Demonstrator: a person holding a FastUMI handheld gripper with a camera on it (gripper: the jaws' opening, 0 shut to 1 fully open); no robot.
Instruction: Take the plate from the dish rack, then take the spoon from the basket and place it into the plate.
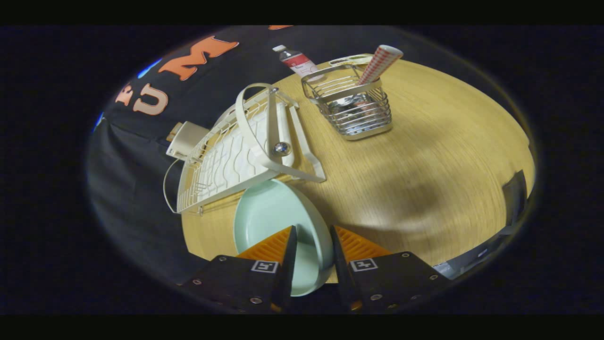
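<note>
A pale green plate (271, 215) stands on edge between my two orange fingers, its rim caught by them, so my gripper (314, 232) is shut on it. The plate hangs just off the near end of the white dish rack (236, 151), which lies tilted in this view on the wooden table (434, 156). Beyond the rack stands a wire basket (354, 106). A spoon with a red-and-white checked handle (380, 63) sticks up out of it.
A small bottle with a red label (297, 61) stands behind the basket near the table's far edge. A beige box with a cord (186, 139) sits past the rack. Bare wood spreads to the right of the fingers.
</note>
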